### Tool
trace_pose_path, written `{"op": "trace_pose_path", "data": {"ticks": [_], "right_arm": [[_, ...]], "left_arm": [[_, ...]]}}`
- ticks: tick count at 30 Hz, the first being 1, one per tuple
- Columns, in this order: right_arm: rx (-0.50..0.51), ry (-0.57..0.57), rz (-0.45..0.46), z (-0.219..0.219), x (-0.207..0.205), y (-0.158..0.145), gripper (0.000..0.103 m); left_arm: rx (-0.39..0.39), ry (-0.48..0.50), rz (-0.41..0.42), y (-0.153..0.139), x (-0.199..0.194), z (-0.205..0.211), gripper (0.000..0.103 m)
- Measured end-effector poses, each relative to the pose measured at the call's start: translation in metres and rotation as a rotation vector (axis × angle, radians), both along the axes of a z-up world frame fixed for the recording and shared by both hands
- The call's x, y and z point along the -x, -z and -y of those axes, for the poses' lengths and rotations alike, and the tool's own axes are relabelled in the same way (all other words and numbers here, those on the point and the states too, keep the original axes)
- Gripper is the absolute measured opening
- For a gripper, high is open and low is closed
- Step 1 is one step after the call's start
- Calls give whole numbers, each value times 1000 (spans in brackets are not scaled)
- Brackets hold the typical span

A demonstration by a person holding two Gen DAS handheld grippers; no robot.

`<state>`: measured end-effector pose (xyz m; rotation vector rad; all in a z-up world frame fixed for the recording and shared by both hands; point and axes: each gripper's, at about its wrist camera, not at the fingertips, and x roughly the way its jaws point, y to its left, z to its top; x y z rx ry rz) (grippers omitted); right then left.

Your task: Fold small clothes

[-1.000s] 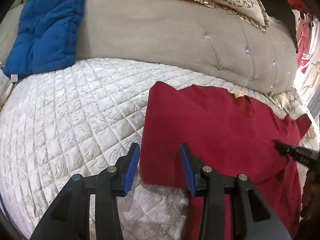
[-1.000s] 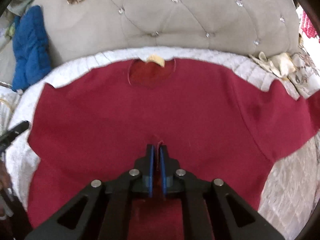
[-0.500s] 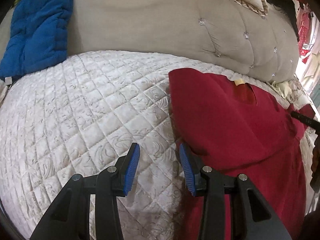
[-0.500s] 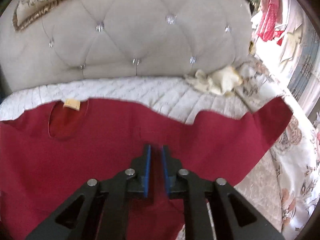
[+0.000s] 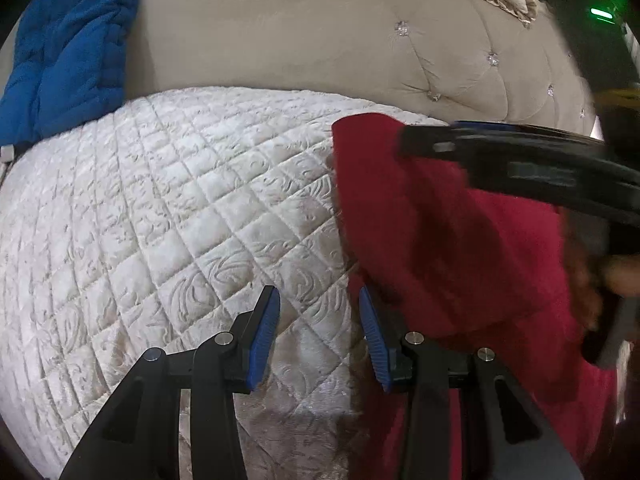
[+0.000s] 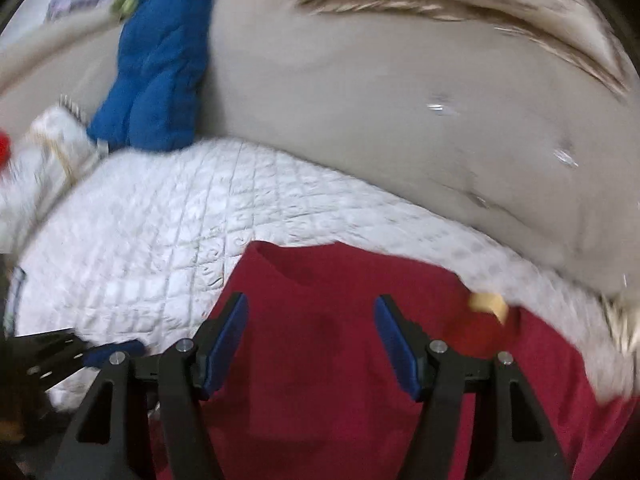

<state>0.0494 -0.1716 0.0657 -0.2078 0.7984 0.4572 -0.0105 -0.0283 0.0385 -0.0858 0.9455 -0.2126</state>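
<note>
Left gripper (image 5: 318, 336): jaws apart, empty, over the quilted bedspread (image 5: 160, 216), red shirt's edge at 3 o'clock.
Right gripper (image 6: 312, 344): jaws apart, empty, above the red shirt (image 6: 328, 360).
Red shirt: flat on bedspread, tan neck label (image 6: 487, 305) at 2 o'clock.
Tufted headboard (image 5: 320, 40): 12 o'clock, blue padded garment (image 5: 68, 44) at 10 o'clock.

I see a bed with a white quilted cover (image 5: 160, 208) carrying a folded red garment (image 5: 440, 248) on its right portion, below the headboard (image 5: 300, 40).

Quilted white bedspread (image 5: 160, 208), tufted headboard (image 5: 320, 40) — blue blanket (image 5: 68, 40)
</note>
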Motion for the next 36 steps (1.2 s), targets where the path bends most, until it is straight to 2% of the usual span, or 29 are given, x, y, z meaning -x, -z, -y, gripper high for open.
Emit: {"op": "trace_pose_path", "data": {"ticks": [1,2,3,6,8,11,14,15,18,23,28,29,31,35,36], "right_arm": [[-3,-30,-45,-7,-9,8,49],[-17,-58,-98,-11,-17,14,25],[-13,-53,-117,-14,-19,16,8],[-8,-21,-54,-22,-23,14,8],[-21,28,-68,-25,-35,21,8],[-46,21,-76,-29,-32,23,13],[-87,-2,-92,-11,-10,9,35],[-88,5,-78,-2,0,3,45],[-48,71,-19,38,39,-7,60],[76,261,-5,111,76,9,61],[94,493,-73,187,75,34,61],[81,514,-114,200,73,40,61],[12,505,-111,212,77,34,61],[2,531,-62,218,79,22,61],[-1,537,-78,217,79,25,62]], "left_arm": [[0,-2,-5,2,0,-1,20],[3,-8,-15,4,-1,-4,20],[15,-10,-20,6,-2,-6,20],[41,-27,-18,6,-2,-13,20],[50,-41,-14,2,-2,-15,20],[45,-48,10,-8,3,-17,20],[52,-47,46,-21,8,-16,20],[55,-46,55,-24,7,-16,20],[48,-29,86,-34,7,-5,20],[42,6,75,-34,-6,22,20],[-54,11,5,-5,-13,44,20],[-62,11,6,-2,-13,45,22],[-65,10,18,-2,-11,45,23],[-31,-9,19,-12,-8,41,23],[-22,-14,22,-16,-6,41,23]]}}
